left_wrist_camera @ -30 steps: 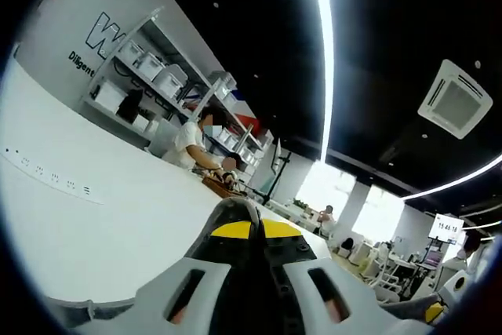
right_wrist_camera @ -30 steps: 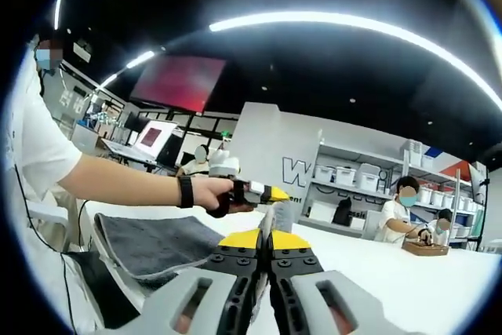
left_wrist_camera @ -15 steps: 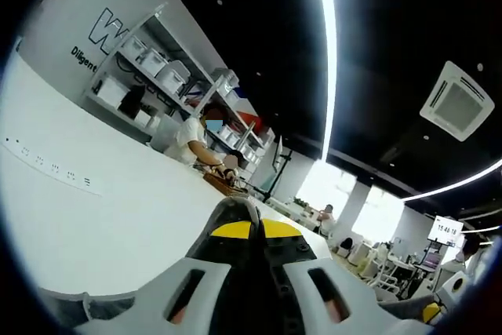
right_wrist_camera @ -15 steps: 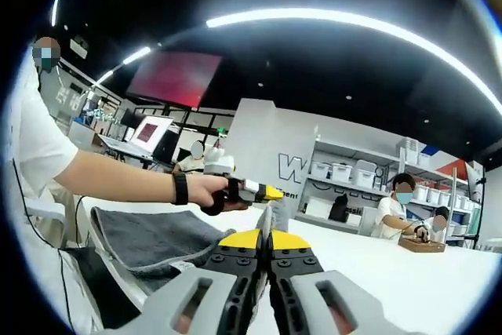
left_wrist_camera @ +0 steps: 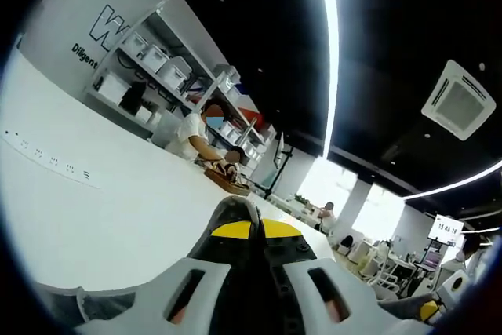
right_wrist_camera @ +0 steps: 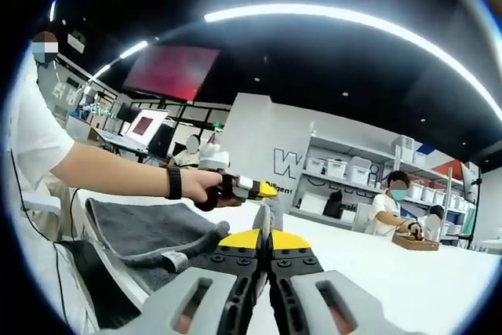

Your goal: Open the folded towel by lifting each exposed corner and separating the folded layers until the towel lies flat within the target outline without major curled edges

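Note:
The dark grey towel (right_wrist_camera: 141,229) lies bunched in loose folds on the white table (right_wrist_camera: 376,264), with a small label on one fold. My right gripper (right_wrist_camera: 267,239) is shut, and a grey strip of towel sticks up between its yellow tips. A person's hand holds my left gripper (right_wrist_camera: 263,190) just above and left of that strip. In the left gripper view, my left gripper (left_wrist_camera: 251,229) is shut with a grey towel corner (left_wrist_camera: 235,209) poking out past its yellow tips. More towel (left_wrist_camera: 102,304) shows low at the left.
The person's bare forearm (right_wrist_camera: 110,178) with a black wristband reaches in from the left over the towel. Shelves with white bins (left_wrist_camera: 149,60) line the far wall. Another person (left_wrist_camera: 196,135) works at a wooden tray at the table's far end.
The towel now hangs looser, and a fold with a label has come into sight. The hand with the left gripper has dropped slightly and moved left. Both views have tilted a little.

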The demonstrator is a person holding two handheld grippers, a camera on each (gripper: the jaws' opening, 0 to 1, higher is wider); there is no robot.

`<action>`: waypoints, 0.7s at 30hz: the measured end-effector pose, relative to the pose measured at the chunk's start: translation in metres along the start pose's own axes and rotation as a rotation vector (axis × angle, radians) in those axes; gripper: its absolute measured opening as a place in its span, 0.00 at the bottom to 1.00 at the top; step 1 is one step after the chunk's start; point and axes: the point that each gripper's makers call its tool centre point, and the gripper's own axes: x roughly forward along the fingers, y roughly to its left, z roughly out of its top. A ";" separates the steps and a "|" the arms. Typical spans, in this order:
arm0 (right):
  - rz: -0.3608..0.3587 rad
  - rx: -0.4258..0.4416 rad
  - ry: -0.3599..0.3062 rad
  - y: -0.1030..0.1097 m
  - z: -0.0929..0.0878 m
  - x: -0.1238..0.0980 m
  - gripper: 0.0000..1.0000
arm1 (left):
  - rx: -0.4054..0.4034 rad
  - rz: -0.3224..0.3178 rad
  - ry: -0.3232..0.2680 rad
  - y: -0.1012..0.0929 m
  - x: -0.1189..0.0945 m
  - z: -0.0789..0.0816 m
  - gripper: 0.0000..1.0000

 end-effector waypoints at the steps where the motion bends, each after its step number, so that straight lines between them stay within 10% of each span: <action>1: -0.002 -0.007 0.000 0.000 0.000 0.000 0.00 | 0.001 0.000 0.002 0.001 0.001 -0.001 0.00; 21: -0.051 -0.017 0.079 -0.020 -0.033 -0.015 0.00 | -0.017 0.027 0.068 0.012 0.013 -0.043 0.00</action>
